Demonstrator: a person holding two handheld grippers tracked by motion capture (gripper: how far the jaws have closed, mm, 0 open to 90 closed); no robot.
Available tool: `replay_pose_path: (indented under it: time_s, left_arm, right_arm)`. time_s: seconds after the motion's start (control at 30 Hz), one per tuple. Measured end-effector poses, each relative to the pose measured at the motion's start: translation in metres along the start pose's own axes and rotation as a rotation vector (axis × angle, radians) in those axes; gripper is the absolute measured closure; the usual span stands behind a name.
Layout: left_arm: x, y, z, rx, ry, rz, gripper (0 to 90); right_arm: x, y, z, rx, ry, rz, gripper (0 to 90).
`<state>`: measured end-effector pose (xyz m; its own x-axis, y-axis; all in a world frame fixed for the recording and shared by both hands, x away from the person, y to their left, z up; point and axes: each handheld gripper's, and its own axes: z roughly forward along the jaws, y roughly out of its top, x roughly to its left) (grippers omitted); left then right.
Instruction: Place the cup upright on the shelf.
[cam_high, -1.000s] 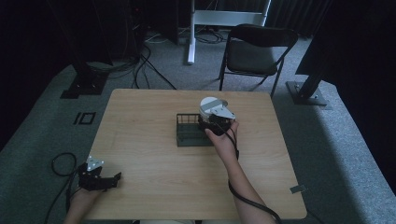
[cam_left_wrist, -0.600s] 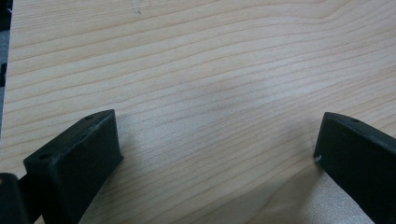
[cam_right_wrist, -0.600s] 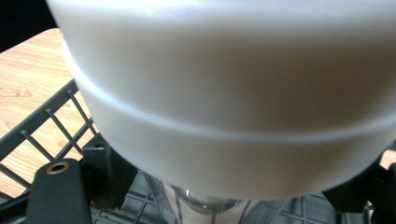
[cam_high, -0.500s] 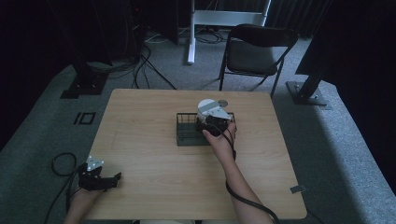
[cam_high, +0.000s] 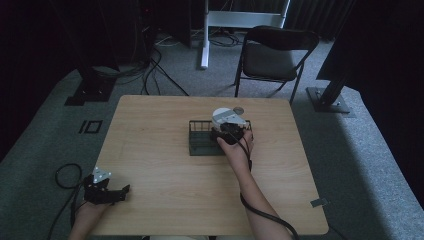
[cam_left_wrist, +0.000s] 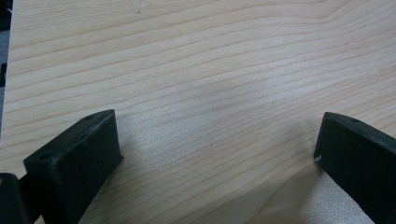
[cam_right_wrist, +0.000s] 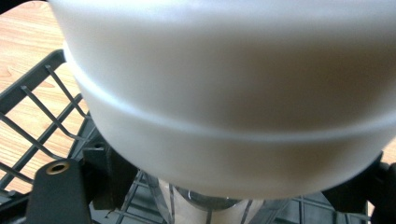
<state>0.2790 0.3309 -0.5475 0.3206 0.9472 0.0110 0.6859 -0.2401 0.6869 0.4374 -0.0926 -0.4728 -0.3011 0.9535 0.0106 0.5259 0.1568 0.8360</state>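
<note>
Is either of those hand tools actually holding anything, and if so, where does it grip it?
The left gripper holds nothing; its jaws stand open over bare table. The right gripper has a white bowl before it, above the black wire basket, but the grip point is hidden.

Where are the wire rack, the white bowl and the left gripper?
Rack (cam_high: 200, 141): high view, on its left half.
Bowl (cam_right_wrist: 224, 93): right gripper view, on its white outer wall.
Left gripper (cam_high: 124, 190): high view, between its jaw tips by the table's near left corner.
</note>
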Motion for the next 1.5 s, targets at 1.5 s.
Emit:
replay_pose_path:
  time_s: [1.5]
  left_arm:
    - [0.000,0.000,0.000,0.000,0.000,0.000,0.6]
  right_arm:
    - [-0.005,-0.021,-0.006,-0.099,0.097,0.015,13.0]
